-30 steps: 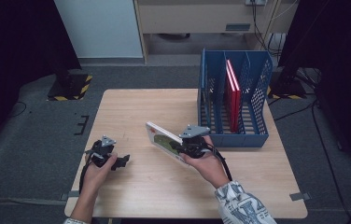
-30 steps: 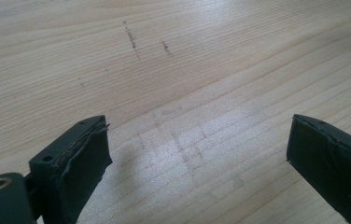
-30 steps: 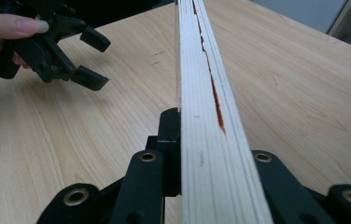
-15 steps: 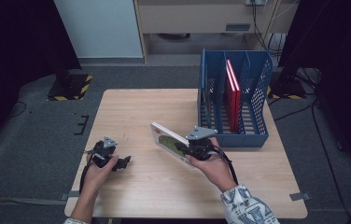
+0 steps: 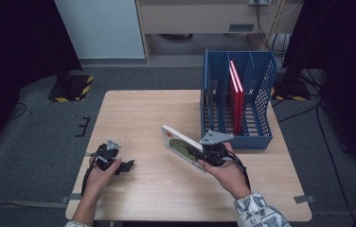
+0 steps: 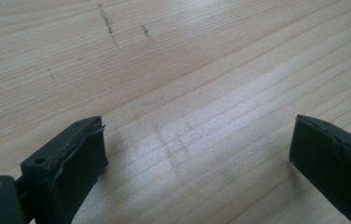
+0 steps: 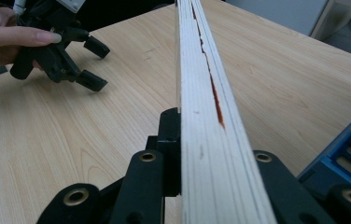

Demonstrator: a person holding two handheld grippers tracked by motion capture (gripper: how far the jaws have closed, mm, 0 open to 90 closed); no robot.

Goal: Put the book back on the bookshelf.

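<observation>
A thin book (image 5: 181, 147) with a white cover and a green picture is tilted above the table, edge-on in the right gripper view (image 7: 201, 93). My right gripper (image 5: 204, 155) is shut on its lower end (image 7: 196, 140), just left of the blue file rack (image 5: 261, 75). My left gripper (image 5: 128, 165) rests at the table's front left, open, with bare wood between its jaws (image 6: 197, 144). It also appears far off in the right gripper view (image 7: 95, 64), held by a hand (image 7: 5, 37).
The blue rack has several slots, and two red books (image 5: 235, 94) stand upright in a middle one. The wooden table (image 5: 143, 113) has its front edge close to both forearms. Dark floor with cables surrounds the table.
My right gripper has carried the book a little to the right, toward the blue rack. The left gripper has stayed where it was.
</observation>
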